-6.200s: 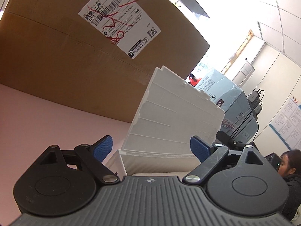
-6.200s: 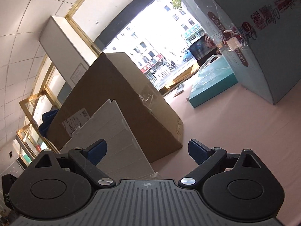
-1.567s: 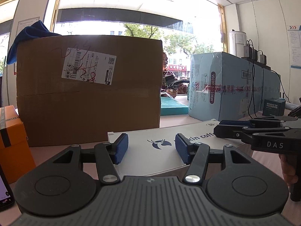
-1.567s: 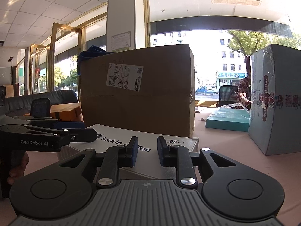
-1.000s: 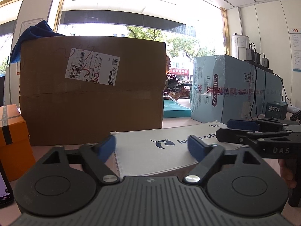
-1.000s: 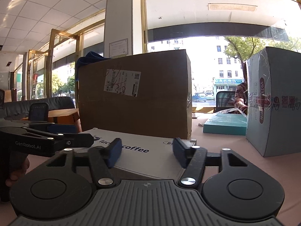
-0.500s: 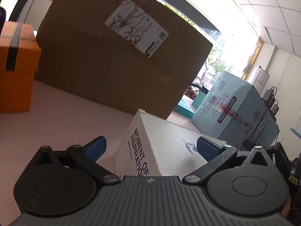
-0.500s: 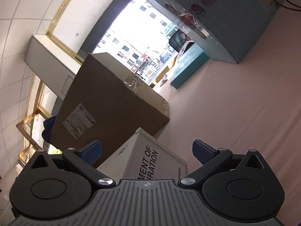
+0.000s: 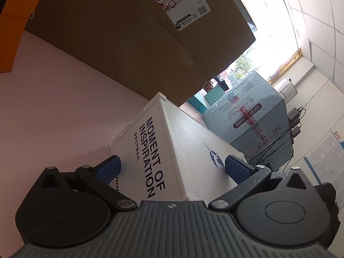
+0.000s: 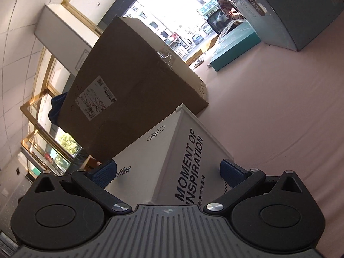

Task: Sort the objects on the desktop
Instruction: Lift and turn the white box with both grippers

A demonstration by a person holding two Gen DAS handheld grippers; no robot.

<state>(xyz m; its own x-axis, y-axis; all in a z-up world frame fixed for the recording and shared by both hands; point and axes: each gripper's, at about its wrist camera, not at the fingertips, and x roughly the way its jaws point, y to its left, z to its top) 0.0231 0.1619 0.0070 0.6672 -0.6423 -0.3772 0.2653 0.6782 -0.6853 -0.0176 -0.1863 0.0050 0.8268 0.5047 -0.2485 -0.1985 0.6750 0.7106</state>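
- White carton (image 9: 189, 142): rectangular box of matt white board, with a raised lip at its far top corner.
- Markings, end panel: bold black "MOMENT OF INSPIRATION" with a line of smaller Chinese characters beside it; the opposite end (image 10: 189, 165) carries the same legend.
- Markings, broad face: a dark blue bird-like logo in the left wrist view; in the right wrist view, an oval badge reading "60" and the letters "ffee".
- Position: carton stands on the pink bench (image 9: 64, 99), just in front of a large brown cardboard box (image 9: 120, 34); whether the two touch cannot be confirmed from either view.
- Left claw (image 9: 172, 167): jaws spread wide, one blue pad (image 9: 108, 168) on each side of the carton's end. The pads appear to lie against or just off the board; firm contact is not verifiable.
- Right claw (image 10: 167, 172): likewise wide open across the other end, blue pads (image 10: 103, 173) flanking the carton, grip not confirmed.
- Brown cardboard box bears a white shipping label (image 9: 174, 2) scrawled over in red.
- Orange box (image 9: 15, 21) sits at the left of the bench, beside the brown box.
- Pale blue taped carton (image 9: 253, 124) and a flat teal box (image 10: 234, 47) lie further back on the bench.
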